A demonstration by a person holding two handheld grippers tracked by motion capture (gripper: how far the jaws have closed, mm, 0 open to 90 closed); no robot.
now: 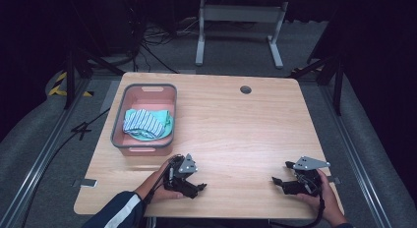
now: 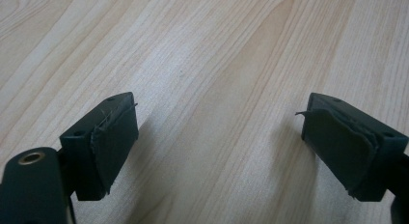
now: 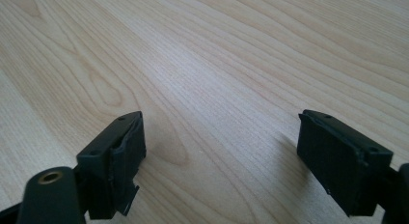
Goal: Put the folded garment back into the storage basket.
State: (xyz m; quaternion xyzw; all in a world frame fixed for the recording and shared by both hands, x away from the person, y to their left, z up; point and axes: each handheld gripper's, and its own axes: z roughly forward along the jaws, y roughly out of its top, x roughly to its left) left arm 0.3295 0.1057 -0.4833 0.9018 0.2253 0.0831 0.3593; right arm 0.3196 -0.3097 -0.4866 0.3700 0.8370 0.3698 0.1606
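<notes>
My left gripper (image 1: 196, 185) rests low over the wooden table (image 1: 236, 125) near its front edge, held by a hand in a dark blue sleeve. In the left gripper view its jaws stand wide apart over bare wood, so the left gripper (image 2: 219, 137) is open with nothing between the pads. My right gripper (image 1: 279, 175) sits at the front right, pointing left, a grey plate on top. The right gripper (image 3: 222, 151) is open too, with bare wood between its black pads.
A pink basket with a grey rim (image 1: 118, 125) stands at the table's left, holding a striped blue-white cloth (image 1: 143, 122) on a teal cloth (image 1: 167, 126). A round cable hole (image 1: 245, 89) lies at the back. A white metal frame (image 1: 241, 21) stands beyond the table.
</notes>
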